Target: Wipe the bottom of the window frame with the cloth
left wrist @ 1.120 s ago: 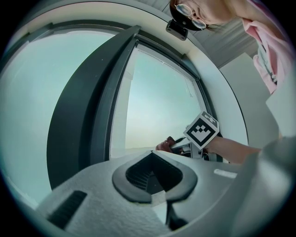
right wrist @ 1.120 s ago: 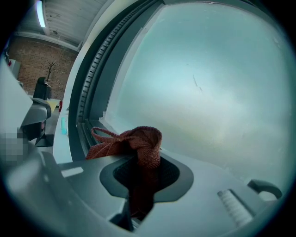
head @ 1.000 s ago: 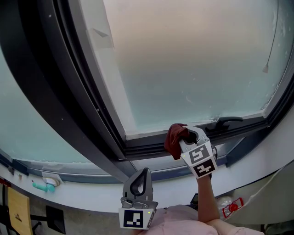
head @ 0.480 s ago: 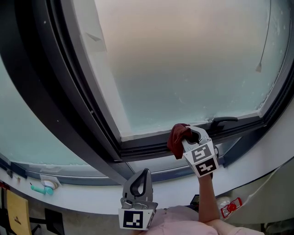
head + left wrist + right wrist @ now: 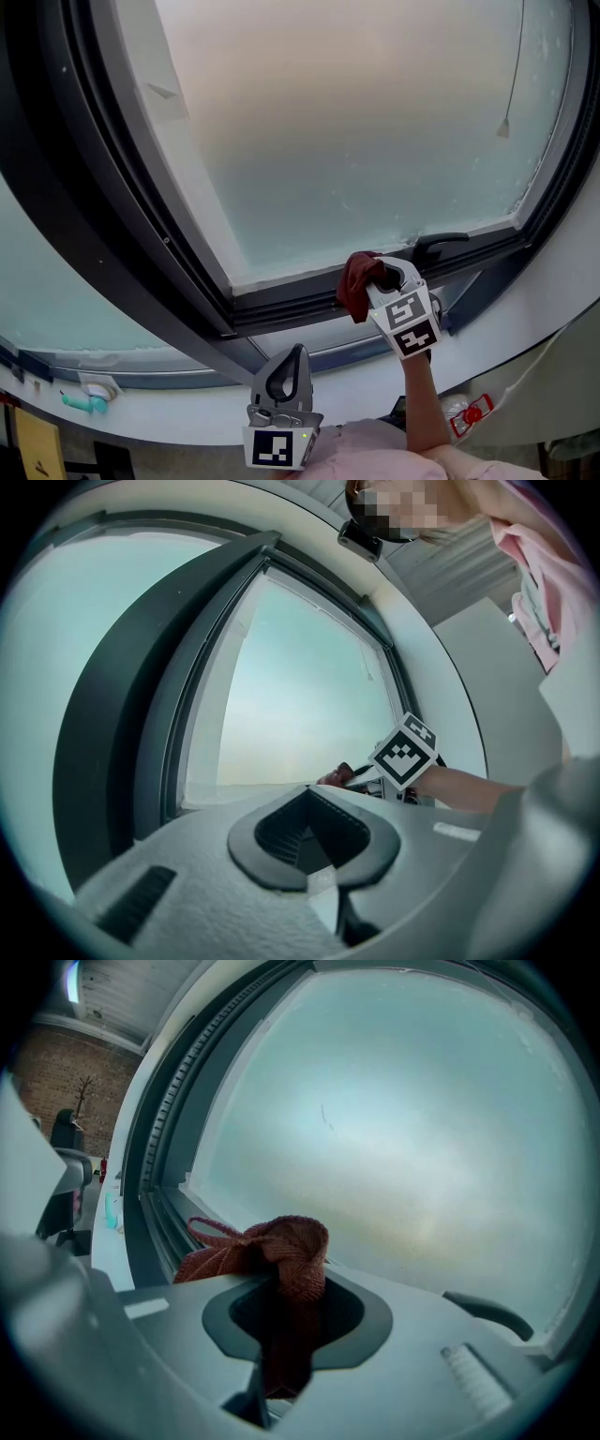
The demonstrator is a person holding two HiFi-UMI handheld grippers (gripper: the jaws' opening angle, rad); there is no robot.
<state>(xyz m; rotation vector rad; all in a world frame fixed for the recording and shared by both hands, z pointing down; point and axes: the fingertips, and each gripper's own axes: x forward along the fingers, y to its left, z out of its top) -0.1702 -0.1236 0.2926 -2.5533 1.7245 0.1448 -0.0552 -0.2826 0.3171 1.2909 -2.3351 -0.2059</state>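
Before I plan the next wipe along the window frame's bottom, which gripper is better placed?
Right. The right gripper is shut on the cloth, at the bottom of the window frame. The left gripper is shut on nothing, lower down and apart from the frame.

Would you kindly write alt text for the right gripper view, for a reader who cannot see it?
The right claw is shut on a bunched dark red cloth, close to the bottom rail of a dark window frame. Frosted glass fills most of the view, with a black handle at lower right.
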